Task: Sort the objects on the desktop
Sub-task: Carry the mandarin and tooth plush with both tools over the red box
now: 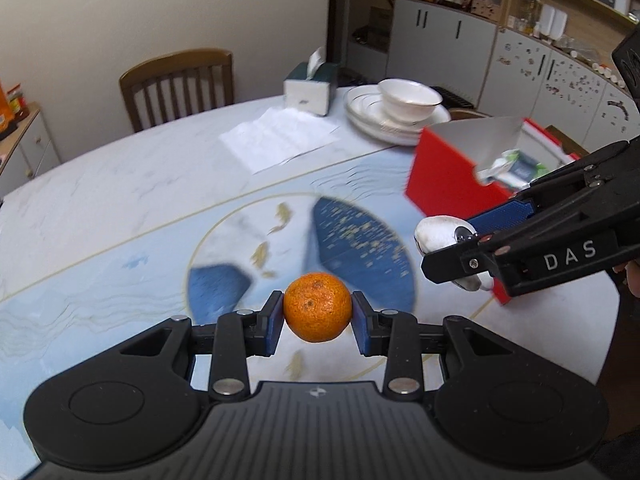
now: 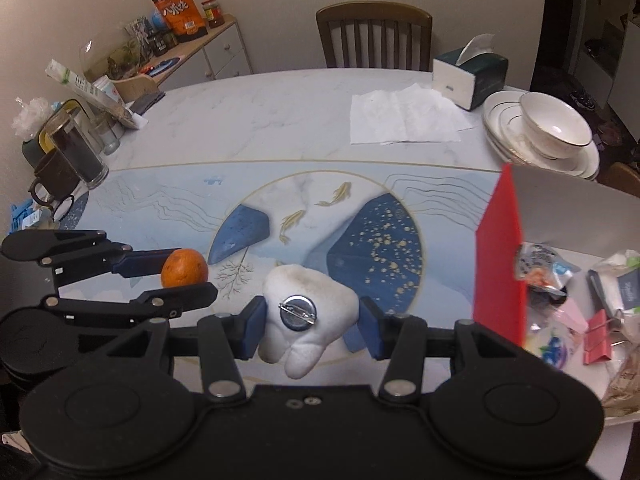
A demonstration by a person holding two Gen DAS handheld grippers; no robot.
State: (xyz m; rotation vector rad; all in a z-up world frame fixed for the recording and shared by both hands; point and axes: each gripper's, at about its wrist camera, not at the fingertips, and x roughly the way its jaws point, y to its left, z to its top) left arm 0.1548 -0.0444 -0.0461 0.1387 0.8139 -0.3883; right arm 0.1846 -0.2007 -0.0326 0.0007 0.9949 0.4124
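Note:
My left gripper (image 1: 318, 312) is shut on an orange tangerine (image 1: 318, 307) and holds it above the table's painted centre; the left gripper (image 2: 176, 276) and the tangerine (image 2: 184, 267) also show at the left of the right wrist view. My right gripper (image 2: 310, 320) is shut on a white tooth-shaped plush (image 2: 310, 310) with a round metal pin badge (image 2: 298, 311). In the left wrist view the right gripper (image 1: 452, 240) holds the plush (image 1: 436, 230) beside a red box (image 1: 444, 176). The open red box (image 2: 500, 264) holds several small items.
Stacked white plates with a bowl (image 2: 554, 124), a tissue box (image 2: 470, 76) and paper napkins (image 2: 404, 118) lie at the far side. Glass mugs (image 2: 76, 152) and clutter stand at the left edge. A wooden chair (image 2: 374, 36) stands behind the marble table (image 2: 260, 120).

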